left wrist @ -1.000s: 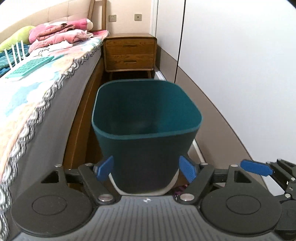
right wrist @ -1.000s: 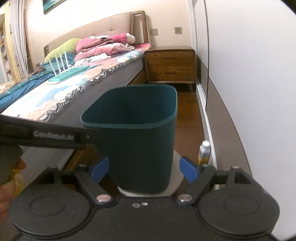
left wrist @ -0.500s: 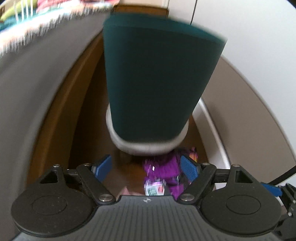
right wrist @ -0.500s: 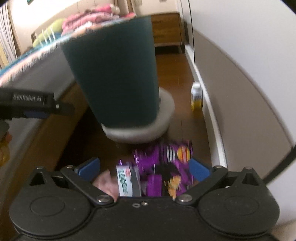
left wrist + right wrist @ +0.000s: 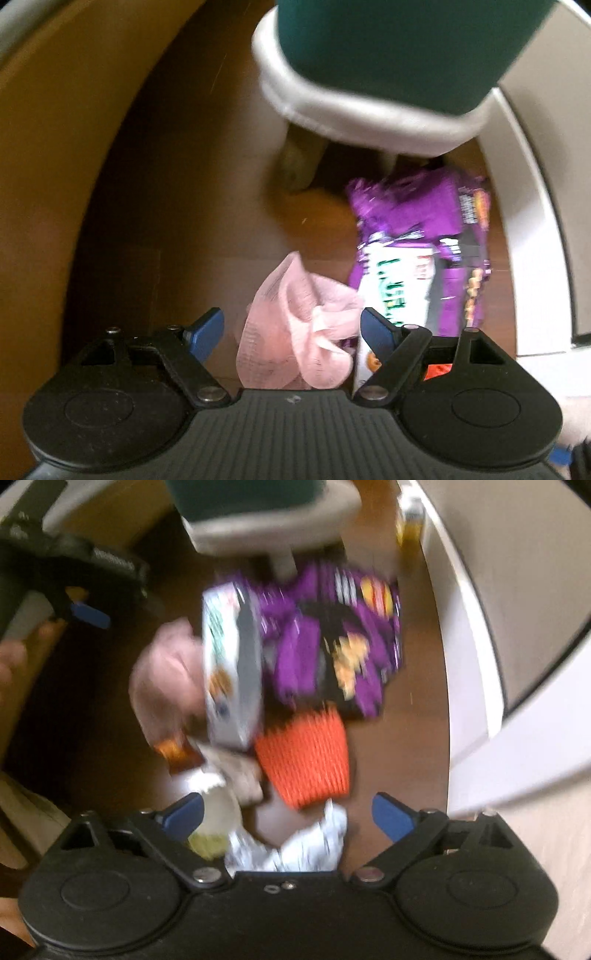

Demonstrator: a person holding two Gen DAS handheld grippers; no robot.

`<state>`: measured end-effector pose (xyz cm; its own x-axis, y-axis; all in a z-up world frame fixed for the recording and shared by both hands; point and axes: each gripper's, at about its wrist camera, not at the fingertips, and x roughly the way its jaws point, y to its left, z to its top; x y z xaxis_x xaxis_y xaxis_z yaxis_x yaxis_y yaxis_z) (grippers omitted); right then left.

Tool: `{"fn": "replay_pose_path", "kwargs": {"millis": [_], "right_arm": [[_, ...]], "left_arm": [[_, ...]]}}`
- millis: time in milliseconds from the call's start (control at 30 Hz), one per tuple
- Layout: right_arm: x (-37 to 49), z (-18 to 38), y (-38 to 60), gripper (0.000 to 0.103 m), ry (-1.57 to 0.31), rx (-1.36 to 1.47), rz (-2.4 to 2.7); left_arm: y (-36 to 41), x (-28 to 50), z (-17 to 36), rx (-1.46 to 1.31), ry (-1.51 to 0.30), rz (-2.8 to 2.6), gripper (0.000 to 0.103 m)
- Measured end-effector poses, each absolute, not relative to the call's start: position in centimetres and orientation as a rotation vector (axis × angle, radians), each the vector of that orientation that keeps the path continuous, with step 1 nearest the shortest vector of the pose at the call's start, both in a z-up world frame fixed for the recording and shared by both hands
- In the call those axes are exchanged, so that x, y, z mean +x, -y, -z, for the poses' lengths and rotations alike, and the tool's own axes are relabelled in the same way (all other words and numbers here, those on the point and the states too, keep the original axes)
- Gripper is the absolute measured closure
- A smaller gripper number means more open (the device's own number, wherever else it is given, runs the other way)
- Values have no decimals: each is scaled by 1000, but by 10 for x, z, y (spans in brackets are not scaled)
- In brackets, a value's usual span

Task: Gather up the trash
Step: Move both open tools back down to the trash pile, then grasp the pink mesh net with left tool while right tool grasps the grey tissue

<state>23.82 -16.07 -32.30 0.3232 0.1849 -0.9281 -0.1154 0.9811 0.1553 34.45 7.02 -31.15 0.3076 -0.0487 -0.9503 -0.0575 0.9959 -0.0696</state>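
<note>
Ahead of the right hand-held gripper the floor carries one purple snack bag, one white carton, one pink net cloth and one orange ribbed sleeve. Between its fingers lie one crumpled white paper and one pale, blurred bottle-like item. Beyond stands one teal bin on one pale stool, with two hand-held grippers in view, the left included.

Green lettering on the white box and print on the purple bag blur beyond reading
</note>
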Motion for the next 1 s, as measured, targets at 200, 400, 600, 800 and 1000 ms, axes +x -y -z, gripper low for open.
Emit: {"fn": "replay_pose_path", "kwargs": {"millis": [200, 400, 600, 800, 1000], "right_arm": [[238, 371, 163, 10, -1381, 125, -97], [244, 403, 161, 12, -1487, 190, -53], [239, 419, 139, 24, -1528, 47, -94], [235, 424, 140, 40, -1551, 77, -86], [226, 414, 142, 71, -1517, 48, -108]], "left_arm": [[-77, 358, 360, -118, -1334, -12, 22], [-81, 366, 390, -168, -1392, 9, 22], [-79, 372, 406, -190, -1438, 22, 22], [-73, 374, 412, -205, -1443, 50, 42], [-70, 371, 409, -194, -1458, 46, 71]]}}
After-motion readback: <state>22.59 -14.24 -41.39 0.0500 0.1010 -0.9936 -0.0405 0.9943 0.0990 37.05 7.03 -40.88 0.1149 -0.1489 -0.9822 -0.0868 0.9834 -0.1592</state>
